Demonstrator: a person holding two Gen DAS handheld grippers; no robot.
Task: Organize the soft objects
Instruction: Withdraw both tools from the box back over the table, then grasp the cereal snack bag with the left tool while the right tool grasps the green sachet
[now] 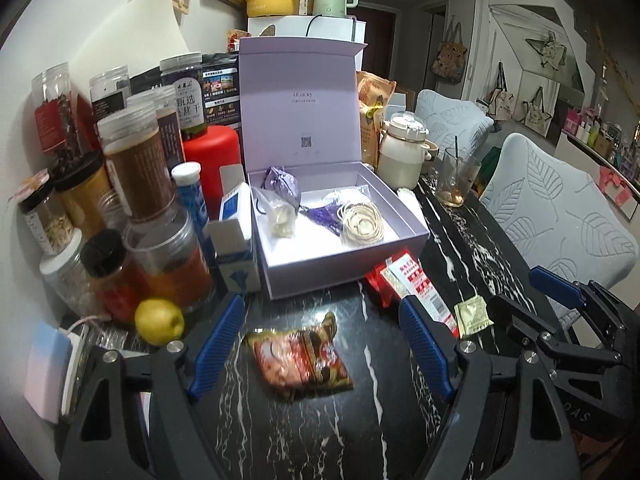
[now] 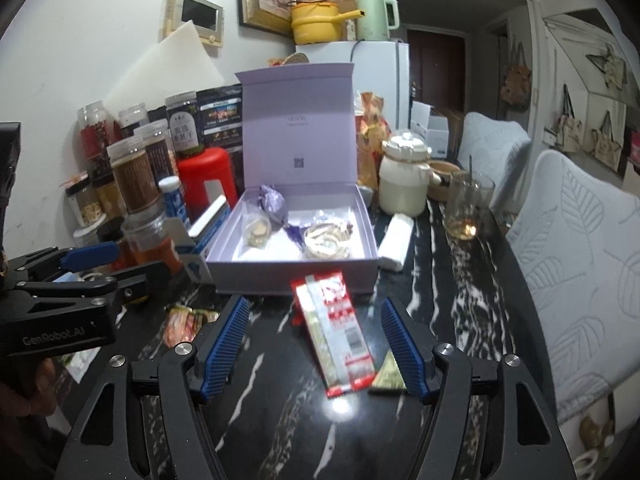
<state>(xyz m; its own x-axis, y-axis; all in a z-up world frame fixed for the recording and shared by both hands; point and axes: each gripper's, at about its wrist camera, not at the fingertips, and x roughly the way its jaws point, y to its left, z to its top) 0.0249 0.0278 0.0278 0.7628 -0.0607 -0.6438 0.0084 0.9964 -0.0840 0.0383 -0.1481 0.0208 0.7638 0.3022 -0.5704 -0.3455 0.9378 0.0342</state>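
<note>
Both grippers stand wide and empty over the marbled table [image 1: 460, 240]. The left gripper [image 1: 320, 344] frames the brown snack packet [image 1: 298, 354]; the right gripper [image 2: 314, 344] frames the red-and-white sachet [image 2: 340, 336], just before the open lilac box [image 1: 344, 240]. Risks, as judged: the sachet may slide on the glossy surface, and the small yellow-green packet [image 2: 387, 376] touching it may be pinched too.

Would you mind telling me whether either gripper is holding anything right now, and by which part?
Nothing is held. The left gripper is open around the brown snack packet, and the right gripper is open around the red and white packet; both packets lie on the table.
</note>
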